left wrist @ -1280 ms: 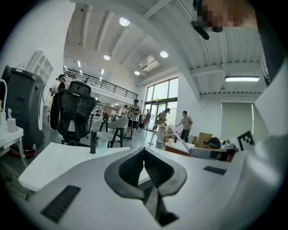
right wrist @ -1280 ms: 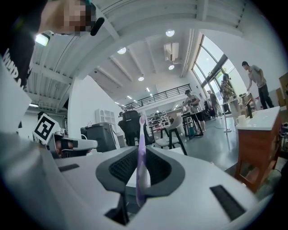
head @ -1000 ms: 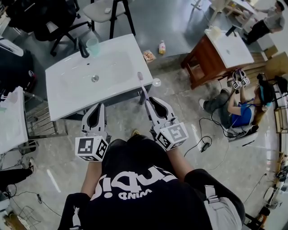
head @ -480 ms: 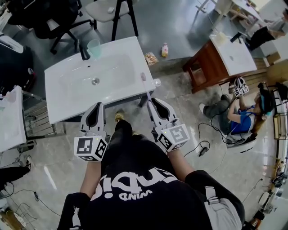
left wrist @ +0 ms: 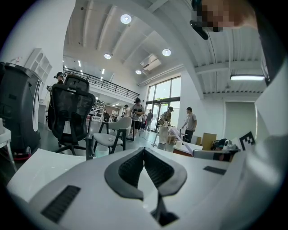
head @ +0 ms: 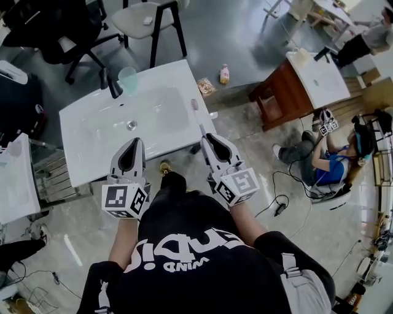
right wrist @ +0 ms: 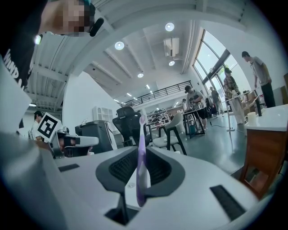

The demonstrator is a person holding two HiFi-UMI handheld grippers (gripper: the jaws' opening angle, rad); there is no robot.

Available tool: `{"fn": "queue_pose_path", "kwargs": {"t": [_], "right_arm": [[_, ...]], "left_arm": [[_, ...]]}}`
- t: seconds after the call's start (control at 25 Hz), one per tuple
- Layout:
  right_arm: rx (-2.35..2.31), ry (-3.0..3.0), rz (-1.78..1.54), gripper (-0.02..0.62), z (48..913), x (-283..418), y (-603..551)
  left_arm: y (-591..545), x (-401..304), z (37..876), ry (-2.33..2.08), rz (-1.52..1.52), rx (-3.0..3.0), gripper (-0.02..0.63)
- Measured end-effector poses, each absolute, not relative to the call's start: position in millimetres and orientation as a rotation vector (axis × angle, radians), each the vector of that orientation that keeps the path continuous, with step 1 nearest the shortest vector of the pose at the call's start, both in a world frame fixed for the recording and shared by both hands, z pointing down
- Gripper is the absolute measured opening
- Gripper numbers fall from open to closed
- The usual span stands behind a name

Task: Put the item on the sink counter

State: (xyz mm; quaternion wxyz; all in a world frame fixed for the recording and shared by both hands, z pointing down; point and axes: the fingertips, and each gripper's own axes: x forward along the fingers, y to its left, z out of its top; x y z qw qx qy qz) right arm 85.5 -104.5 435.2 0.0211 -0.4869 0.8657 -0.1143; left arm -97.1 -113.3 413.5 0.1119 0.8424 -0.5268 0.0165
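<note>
While your right gripper (right wrist: 140, 152) is pinching the purple toothbrush (right wrist: 141, 155) by its handle, the jaws are pressing against it from both sides and the brush is standing out past the tips, bristle end farthest from you. Seen from the head view, the right gripper (head: 205, 138) is hovering just off the near right corner of the white sink counter (head: 178, 76), and the toothbrush (head: 198, 118) is reaching forward from it so that its head is hanging over the counter's right edge; whether it is touching the surface cannot be told.

Your left gripper (left wrist: 144, 150) is holding nothing, its jaws pressed together at the tips. That left gripper (head: 133, 145) is sitting level with the right one, at the counter's near edge.

Ahead of both tools, the basin (head: 132, 116) is lying in the middle of the counter, with a dark faucet (head: 113, 86) and a pale green cup (head: 128, 63) standing at the far rim. Beyond the counter, a stool (head: 147, 15) and a black office chair (head: 58, 34) are standing on the grey floor. Off to the right of the toothbrush, a small bottle (head: 225, 73) and a packet (head: 206, 86) are lying on the floor, a wooden cabinet (head: 279, 92) is standing farther right, and a person (head: 322, 156) is sitting on the floor past it.
</note>
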Motion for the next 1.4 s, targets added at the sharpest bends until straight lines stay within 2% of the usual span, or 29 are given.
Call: {"fn": "queue_pose_path", "kwargs": {"t": [0.64,1.4], "right_arm": [[-1.582,2.657,-0.349,0.069,427,60,-202],[-1.557,2.703,-0.316,0.069,415,41,-263]], "left_arm": [[-219,-113,408,-1.423,0.051,2.53,0.02],[-267,-112,407,-1.386,0.033,2.522,0.02]]}}
